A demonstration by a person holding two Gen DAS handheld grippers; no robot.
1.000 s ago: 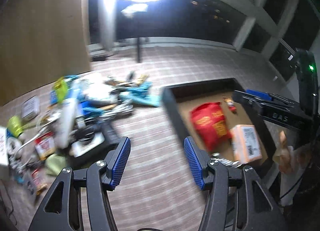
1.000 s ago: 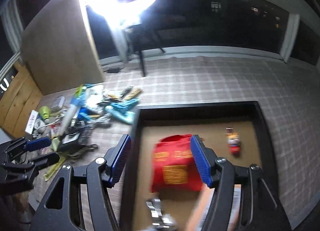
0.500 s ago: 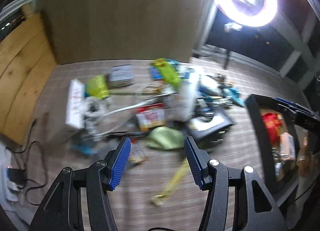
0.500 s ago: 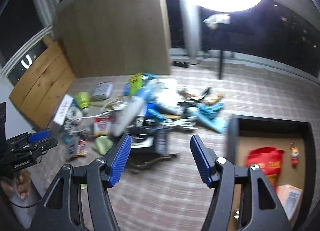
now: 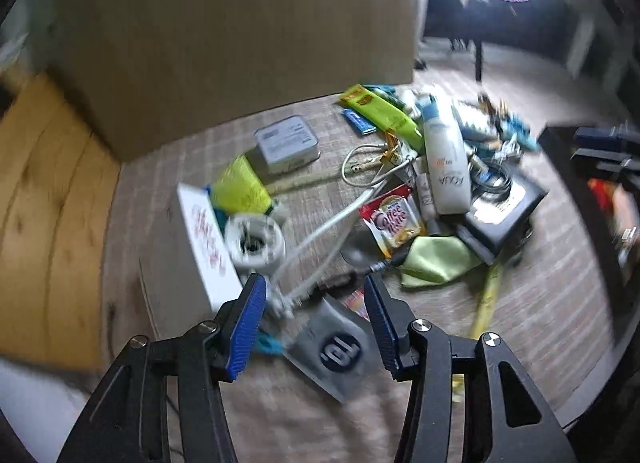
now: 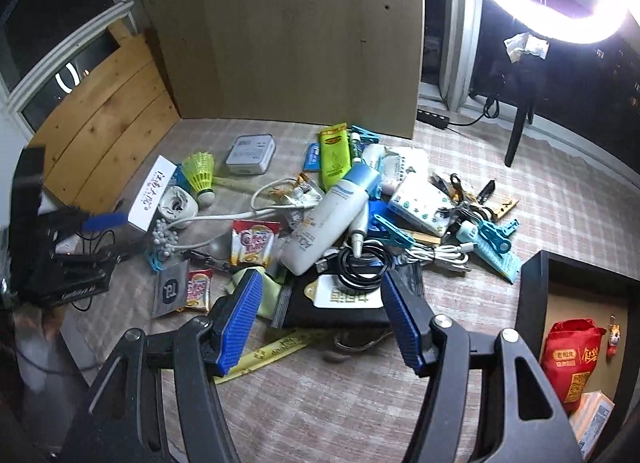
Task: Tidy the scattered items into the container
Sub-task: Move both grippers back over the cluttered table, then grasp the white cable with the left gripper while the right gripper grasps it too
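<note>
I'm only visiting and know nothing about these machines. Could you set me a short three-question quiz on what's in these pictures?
1. True or false: the right gripper is holding something.
2. What lies inside the black container? A) a red bag B) the shuttlecock C) the white bottle
3. Fill in: the grey pouch lies just below the ___ gripper's blue fingertips.

Key
1. False: its jaws stand open with nothing gripped, above the pile.
2. A: the red bag is inside; the shuttlecock and white bottle lie outside in the pile.
3. left.
</note>
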